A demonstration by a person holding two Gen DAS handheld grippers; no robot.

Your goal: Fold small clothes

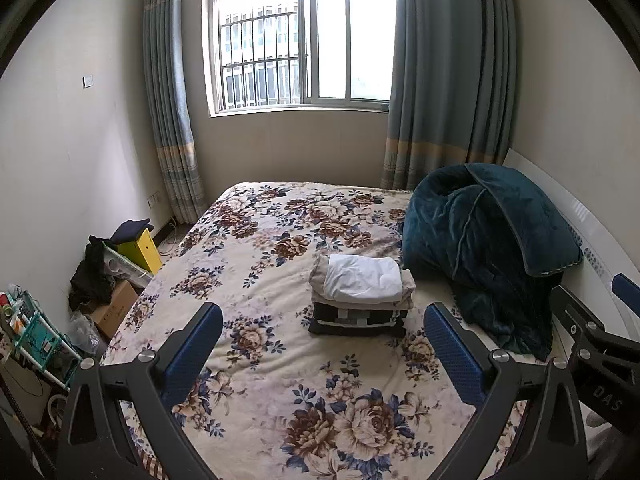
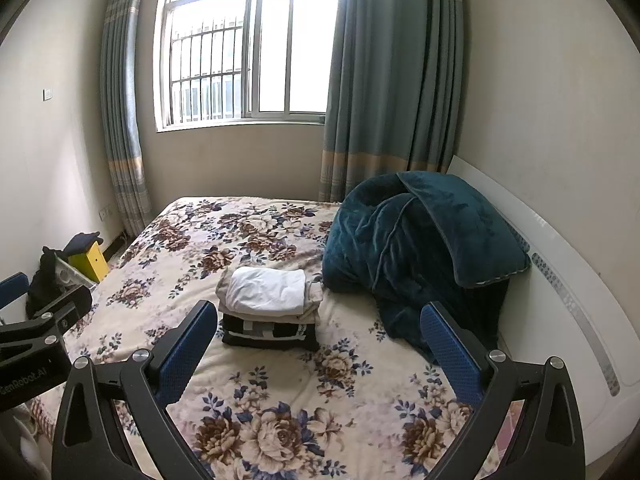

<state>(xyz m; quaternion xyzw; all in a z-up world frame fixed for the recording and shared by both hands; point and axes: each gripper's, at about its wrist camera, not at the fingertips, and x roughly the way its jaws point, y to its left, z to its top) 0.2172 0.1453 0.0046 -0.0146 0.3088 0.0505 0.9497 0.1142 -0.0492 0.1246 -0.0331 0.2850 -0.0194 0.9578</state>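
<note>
A stack of folded clothes sits on the floral bedspread: a white piece on top, beige below, black-and-grey at the bottom. It also shows in the right wrist view. My left gripper is open and empty, held above the bed in front of the stack. My right gripper is open and empty, also short of the stack, which sits toward its left finger. The right gripper's body shows at the right edge of the left view.
A bunched dark teal blanket lies right of the stack against the white headboard. Left of the bed are a yellow box, cardboard box, black bag and a rack. Window and curtains stand behind.
</note>
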